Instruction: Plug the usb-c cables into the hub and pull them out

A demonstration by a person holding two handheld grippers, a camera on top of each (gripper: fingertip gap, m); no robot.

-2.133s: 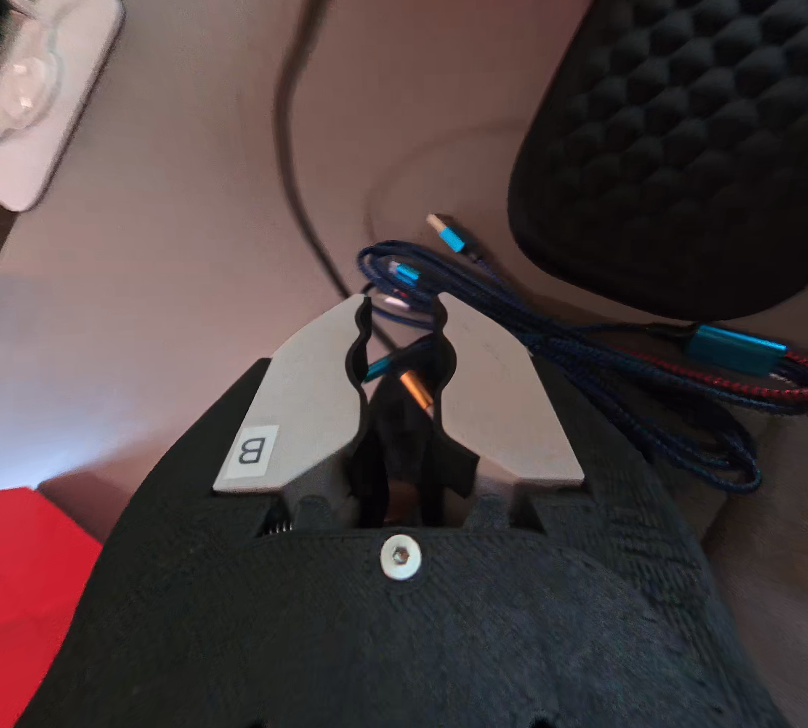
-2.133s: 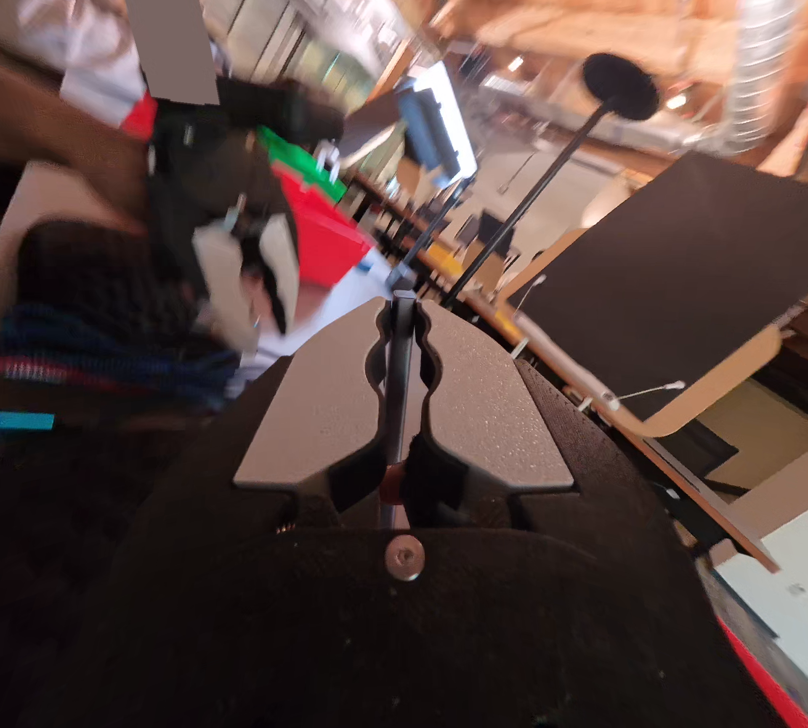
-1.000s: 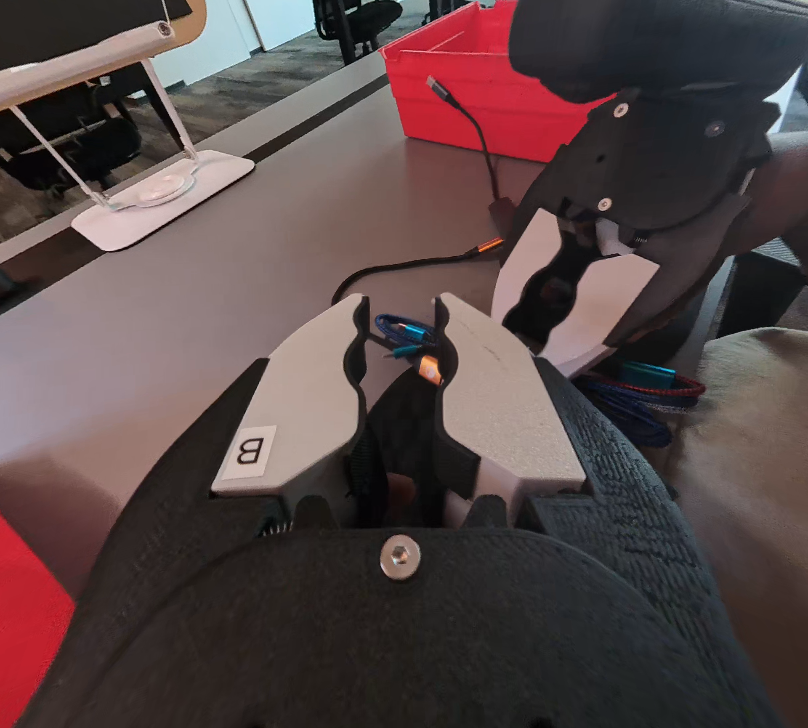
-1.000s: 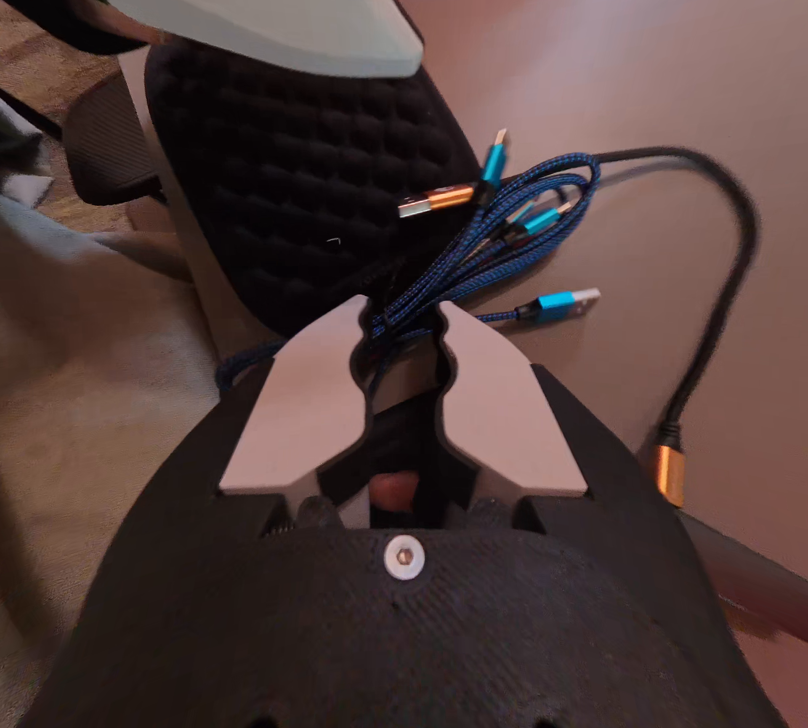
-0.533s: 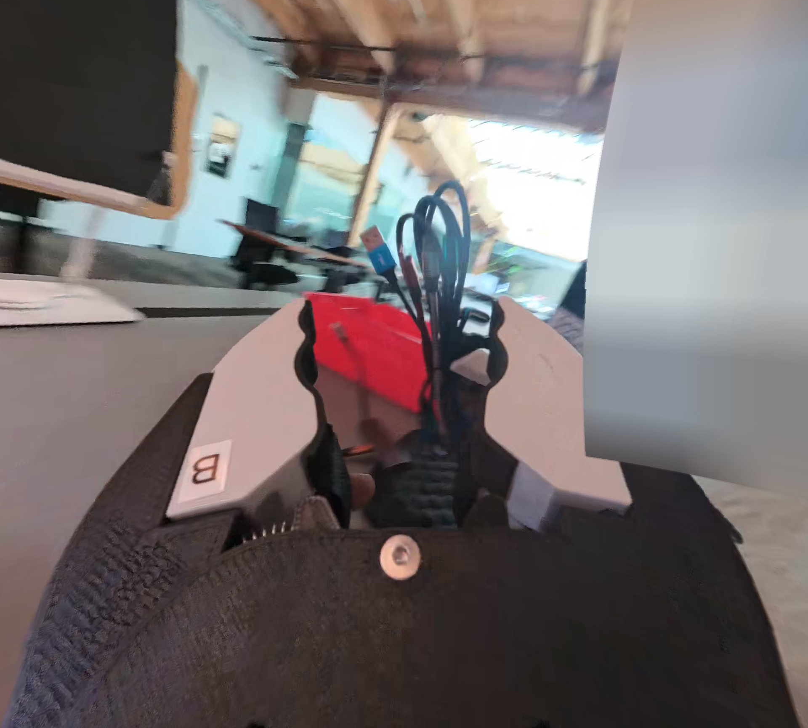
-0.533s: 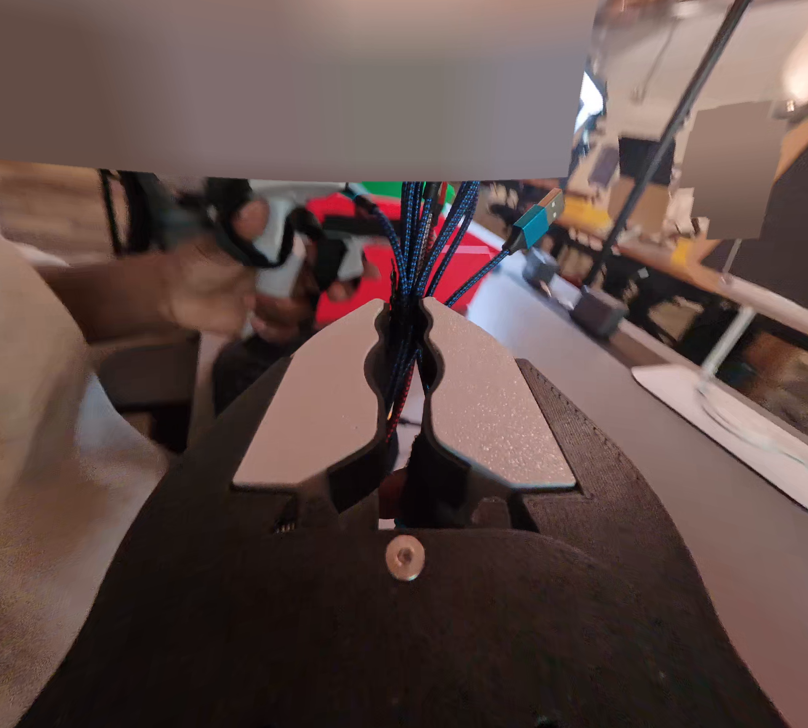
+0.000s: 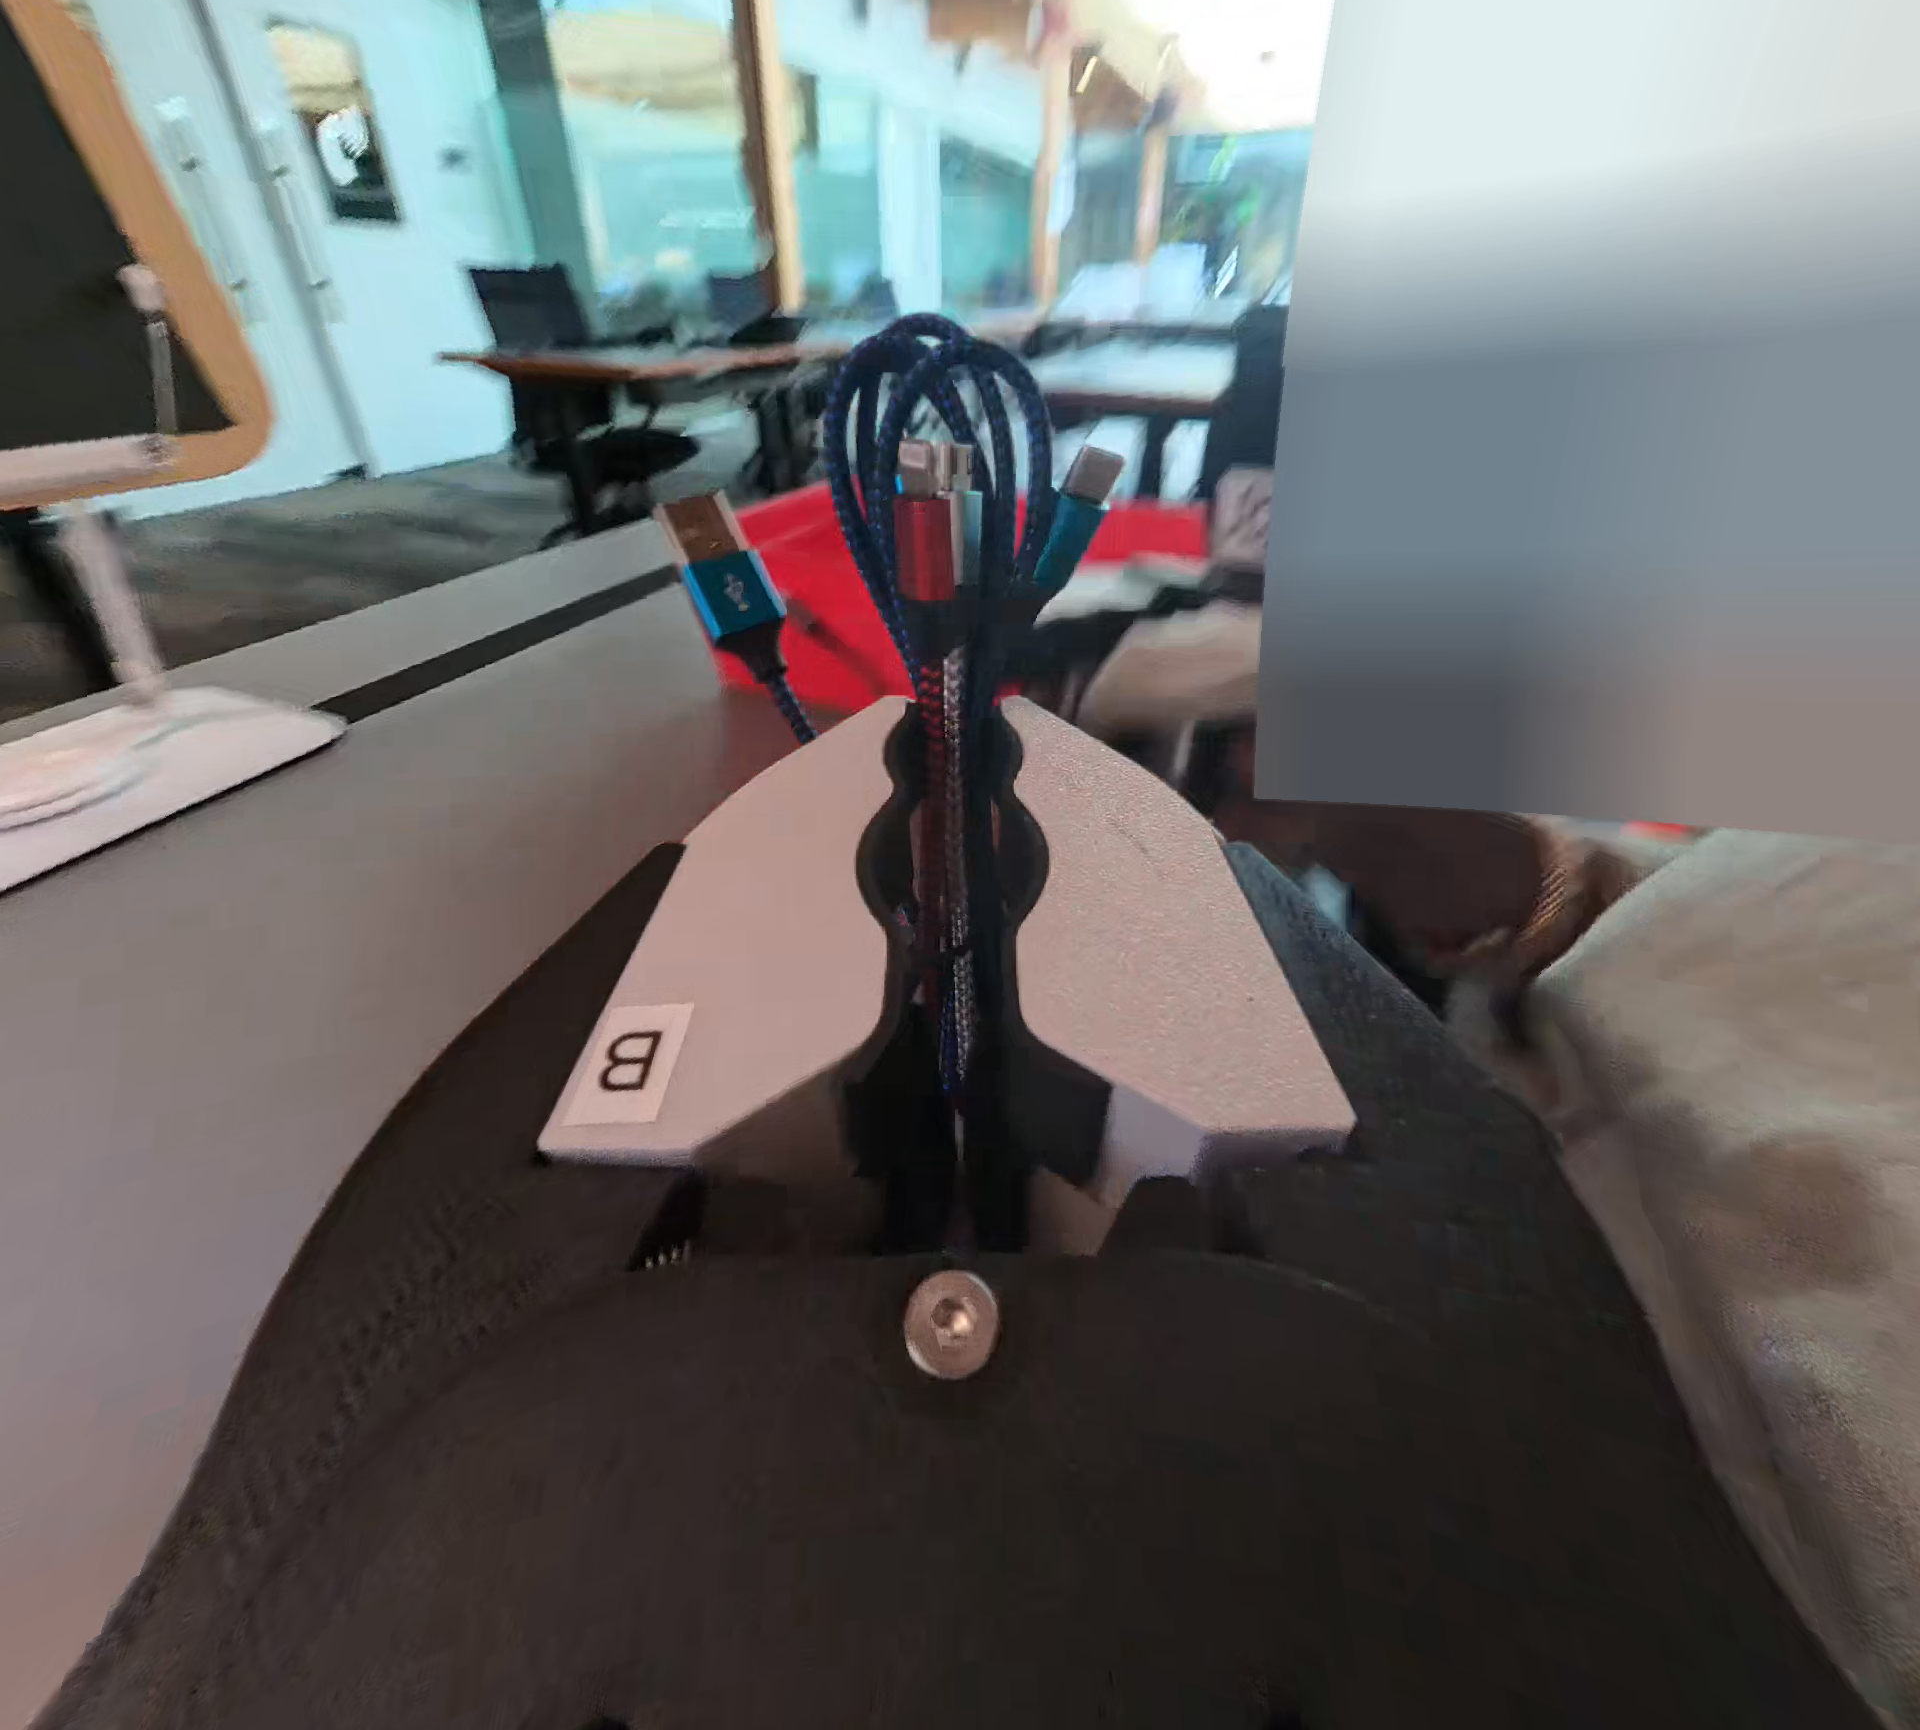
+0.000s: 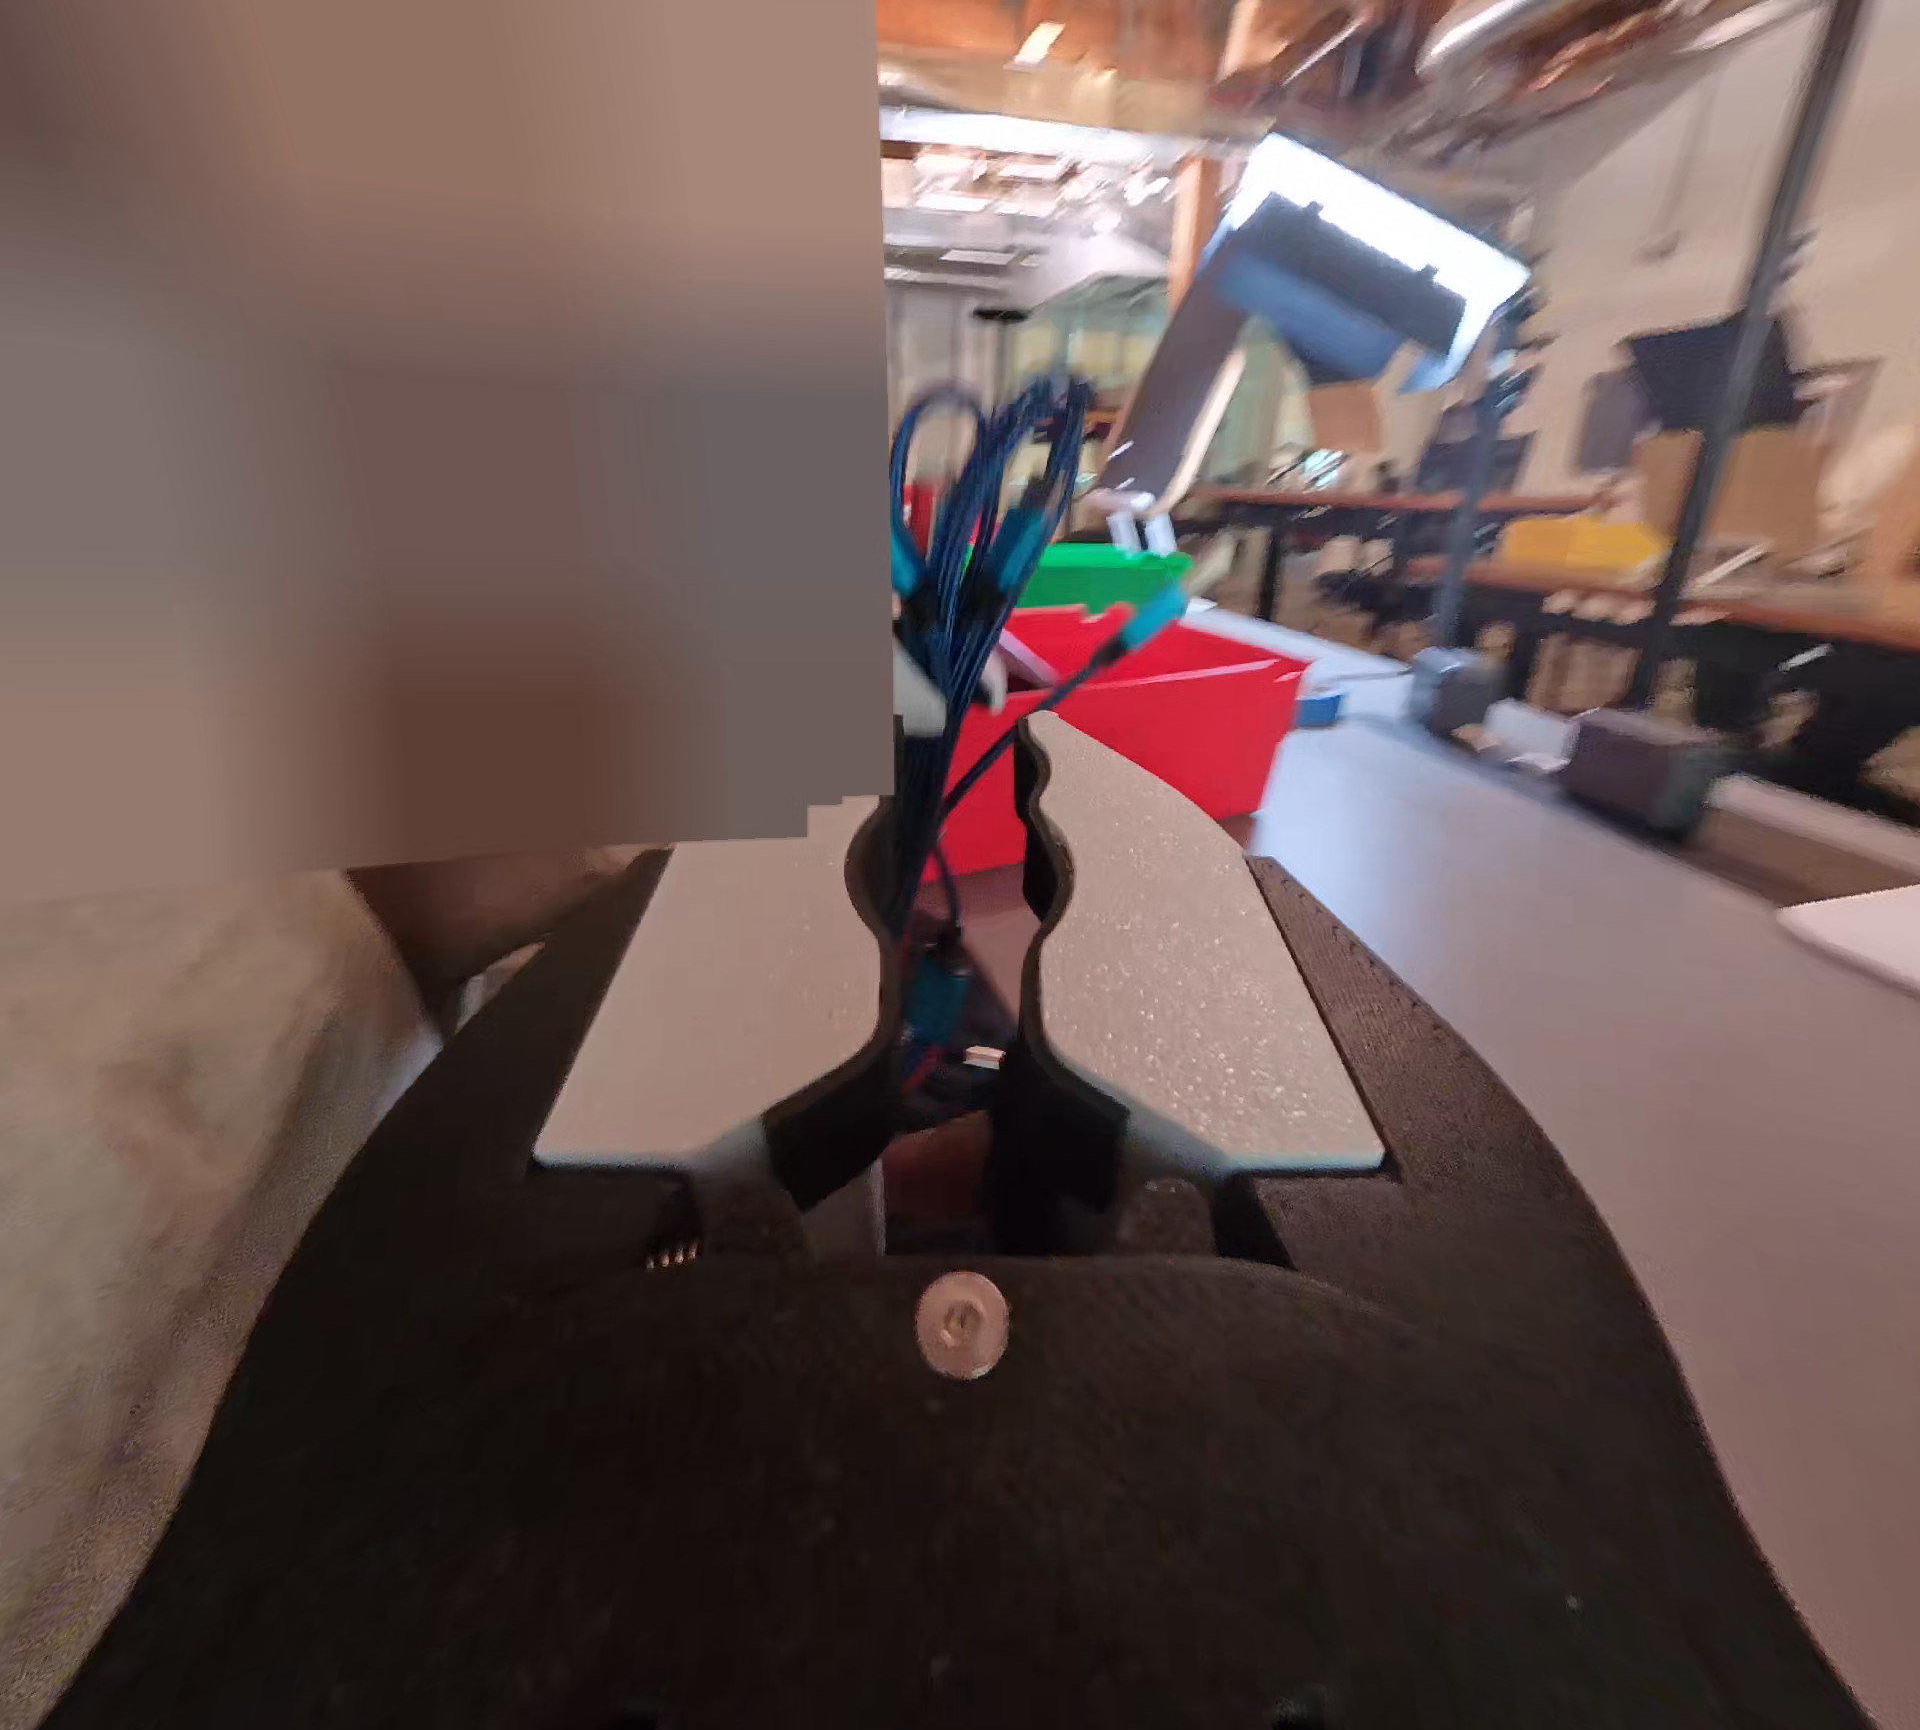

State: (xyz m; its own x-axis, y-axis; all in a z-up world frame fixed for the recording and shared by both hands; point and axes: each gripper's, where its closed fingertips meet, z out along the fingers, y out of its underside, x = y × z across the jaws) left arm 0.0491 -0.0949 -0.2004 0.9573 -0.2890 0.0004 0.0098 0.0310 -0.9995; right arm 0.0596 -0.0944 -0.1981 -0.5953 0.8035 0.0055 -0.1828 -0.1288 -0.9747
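My left gripper (image 7: 954,716) is shut on a bundle of blue braided cables (image 7: 928,423) and holds it upright above the grey table (image 7: 312,901). Cable loops, a red plug (image 7: 925,550), a teal plug (image 7: 1070,532) and a blue USB-A plug (image 7: 727,584) stick up past the fingertips. My right gripper (image 8: 961,776) is open. The same cable bundle (image 8: 971,537) runs loosely through its gap, near the left finger, with a teal piece (image 8: 935,989) low between the jaws. A blurred patch hides its left fingertip. No hub is in view.
A red bin (image 8: 1164,714) and a green bin (image 8: 1101,574) stand on the table (image 8: 1558,953) behind the cables. A white stand base (image 7: 135,766) carrying a wood-framed dark board (image 7: 104,330) is at the left. A person's beige clothing (image 7: 1714,1161) is close by. My left and right fingertips are right by each other.
The cable bundle was lifted off the table. My right gripper, shut on it half a second ago, has opened. My left gripper, open around it then, has shut on it.
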